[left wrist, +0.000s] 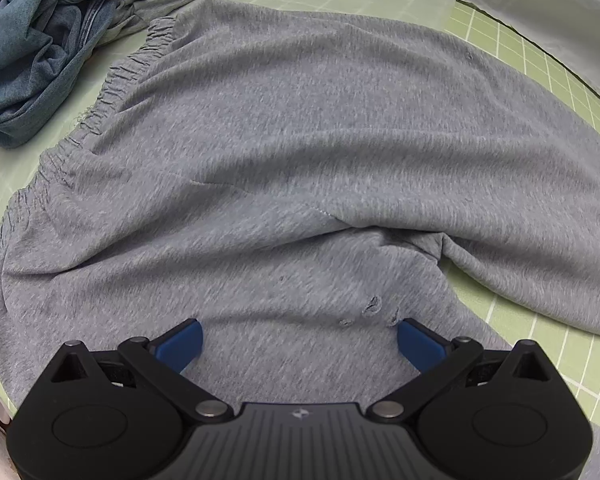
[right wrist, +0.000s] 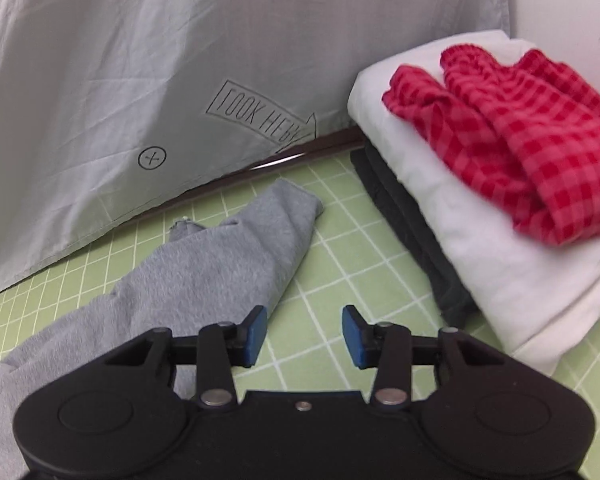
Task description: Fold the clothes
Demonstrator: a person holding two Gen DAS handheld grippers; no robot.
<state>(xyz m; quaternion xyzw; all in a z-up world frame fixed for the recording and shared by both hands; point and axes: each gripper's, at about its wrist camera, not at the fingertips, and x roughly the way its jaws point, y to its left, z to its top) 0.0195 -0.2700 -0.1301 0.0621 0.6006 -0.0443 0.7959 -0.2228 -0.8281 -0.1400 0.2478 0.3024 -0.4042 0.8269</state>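
Grey sweatpants lie spread on the green grid mat, their gathered waistband at the left. My left gripper points steeply down over the fabric. Its blue pads are wide apart with only flat cloth beneath them, and it is open. In the right wrist view one grey pant leg runs from the lower left toward the mat's far edge. My right gripper hovers over bare mat just right of that leg, partly open with nothing between its pads.
A crumpled blue garment lies at the far left beyond the waistband. At the right stands a folded stack: red checked cloth on a white piece on a dark one. Pale printed fabric hangs behind the mat.
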